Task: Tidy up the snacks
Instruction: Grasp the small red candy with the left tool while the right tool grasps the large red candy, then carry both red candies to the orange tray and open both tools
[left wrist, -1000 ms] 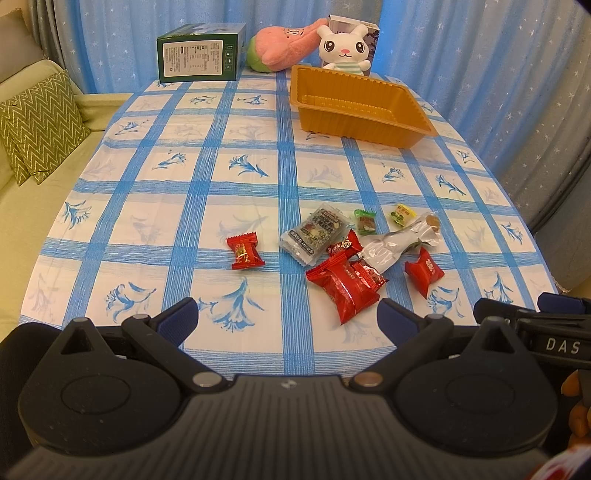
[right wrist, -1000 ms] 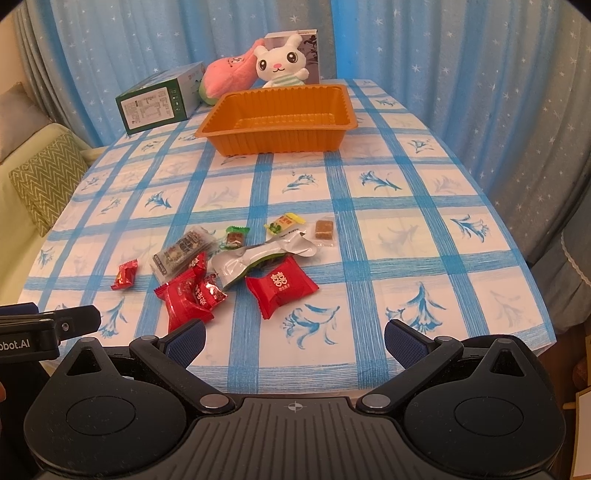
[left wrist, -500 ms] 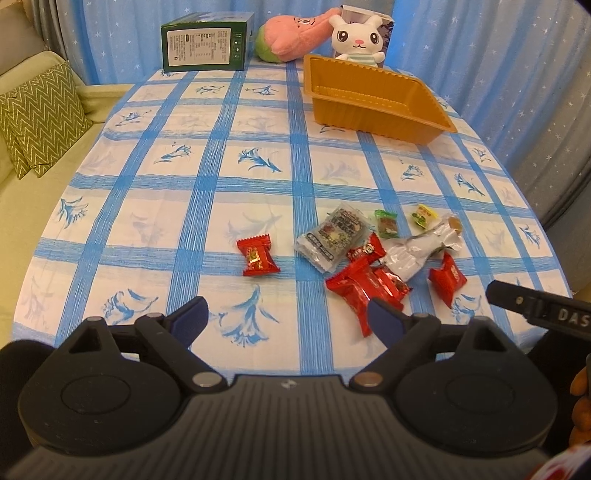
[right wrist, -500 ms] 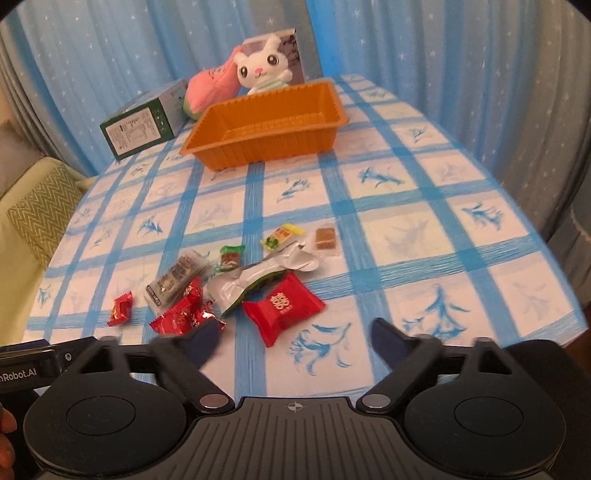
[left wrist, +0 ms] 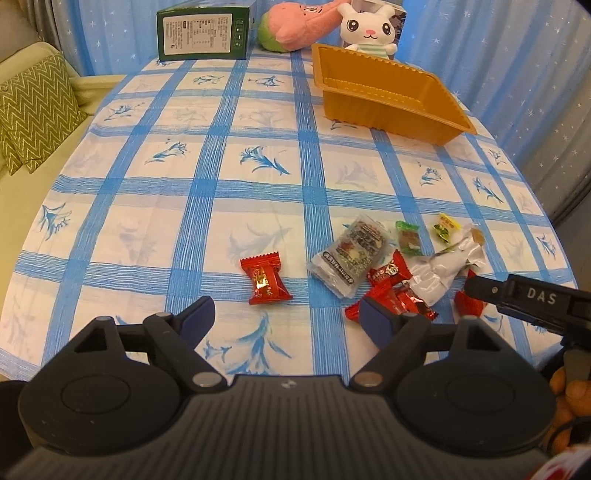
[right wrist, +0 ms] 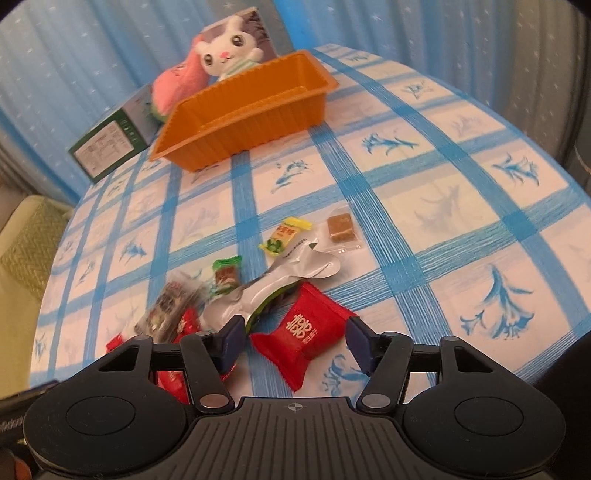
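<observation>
Now right tool (right wrist: 293,338) closing, red packet (right wrist: 303,330) between jaws, untouched.

txt: "DAS" on right gripper (left wrist: 532,301) body | red candy (right wrist: 303,332): double-happiness sign | green box (left wrist: 205,31) label: unreadable

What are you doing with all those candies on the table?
A person is tidying snacks with tongs in each hand. The right tongs are closing around a big red candy packet but haven't pinched it yet. The left tongs are narrowing too, near a small red candy, with nothing between them. The other wrapped snacks lie loose on the checked tablecloth, and the orange tray at the back looks empty.
</observation>
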### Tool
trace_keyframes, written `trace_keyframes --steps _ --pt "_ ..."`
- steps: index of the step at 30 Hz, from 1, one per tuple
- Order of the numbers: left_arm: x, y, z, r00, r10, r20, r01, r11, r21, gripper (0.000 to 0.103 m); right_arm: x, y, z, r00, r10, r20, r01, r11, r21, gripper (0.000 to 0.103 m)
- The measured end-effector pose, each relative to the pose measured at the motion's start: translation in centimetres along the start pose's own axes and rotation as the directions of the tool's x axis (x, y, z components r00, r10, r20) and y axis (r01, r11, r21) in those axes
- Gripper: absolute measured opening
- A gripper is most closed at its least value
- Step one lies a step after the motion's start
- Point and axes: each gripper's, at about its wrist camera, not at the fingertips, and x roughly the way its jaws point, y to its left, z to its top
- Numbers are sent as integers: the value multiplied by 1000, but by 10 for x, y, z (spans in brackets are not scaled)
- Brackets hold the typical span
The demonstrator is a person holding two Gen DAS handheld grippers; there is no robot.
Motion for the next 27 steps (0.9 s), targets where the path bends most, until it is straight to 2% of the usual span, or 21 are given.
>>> trace_keyframes --steps 2,6,11,16,19,24,26,27 --pt "4 0 0 1000 -6 -7 6 1000 1 83 6 -2 1 1000 -15 -7 15 1000 12 56" --pt "10 1 0 1000 -15 -19 15 1000 2 83 13 3 0 998 -65 -1 65 996 -57 55" --pt "15 2 1 999 -18 -27 18 1000 -8 83 20 9 -6 993 -119 -11 116 982 -148 39" --pt "21 4 3 999 -18 -30 18 1000 -12 83 21 11 -9 993 -120 0 118 976 -184 27" --pt "26 7 5 999 -19 -32 18 1000 -16 82 16 8 -9 992 -123 19 124 975 -183 26" --pt "37 12 9 1000 -8 -20 8 999 -32 68 6 5 -7 992 -119 45 125 976 -179 26" --pt "42 15 12 1000 0 -15 -1 999 -39 56 4 5 -5 991 -119 54 126 976 -180 26" --pt "44 16 12 1000 4 -12 -5 999 -41 53 3 5 -4 992 -117 55 125 976 -178 26"
